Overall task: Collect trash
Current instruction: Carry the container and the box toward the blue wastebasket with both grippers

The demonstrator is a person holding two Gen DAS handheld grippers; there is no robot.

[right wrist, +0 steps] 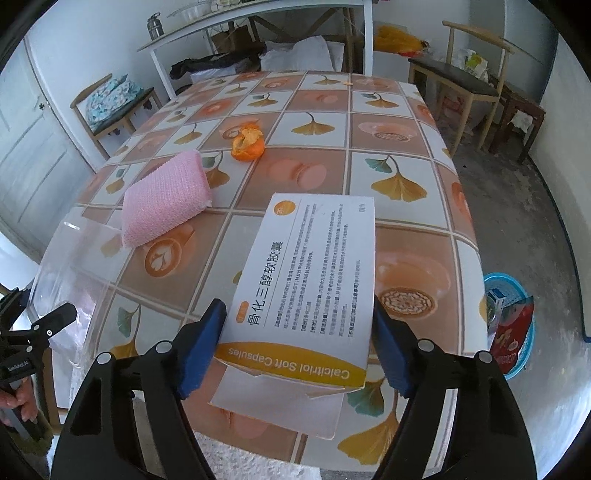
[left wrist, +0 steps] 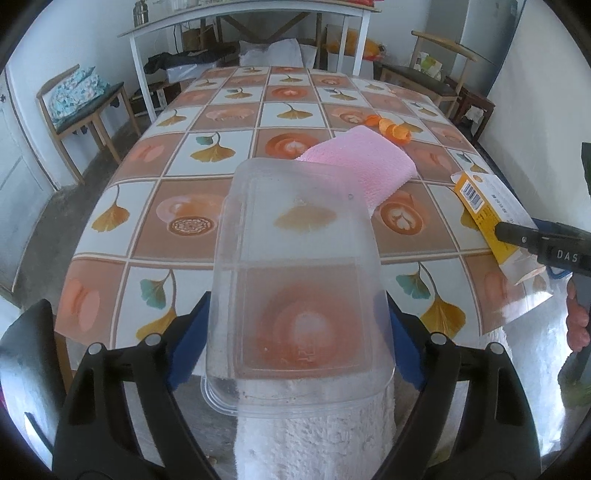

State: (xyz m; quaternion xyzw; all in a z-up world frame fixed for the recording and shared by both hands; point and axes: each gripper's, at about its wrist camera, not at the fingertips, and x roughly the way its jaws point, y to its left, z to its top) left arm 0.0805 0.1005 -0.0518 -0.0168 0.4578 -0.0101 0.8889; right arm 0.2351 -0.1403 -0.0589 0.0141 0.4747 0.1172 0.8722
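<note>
1. The left gripper (left wrist: 295,347) has its blue pads pressed on both sides of a clear plastic container (left wrist: 299,273), gripping it above the near edge of the table (left wrist: 177,155); the tablecloth pattern shows through its walls
2. The right gripper (right wrist: 297,345) is clamped on a white and yellow medicine box (right wrist: 306,284), one pad on each long side; its open flap hangs toward the camera
3. In the left wrist view the pink sponge (left wrist: 365,162) lies at one o'clock from the container, partly hidden behind its far corner, so it sits right in the line ahead
4. Orange peel (left wrist: 391,129) lies farther on at one o'clock, just beyond the sponge, touching nothing else that can be told
5. In the right wrist view the sponge (right wrist: 166,199) is at ten o'clock from the box and the peel (right wrist: 248,144) at eleven o'clock, both well apart from the box
6. A blue basket (right wrist: 517,295) stands on the floor at three o'clock off the table's edge, with a red packet and other scraps inside
7. Wooden chairs (right wrist: 469,70) and a white side table (left wrist: 236,22) stand past the far end, away from both tools
</note>
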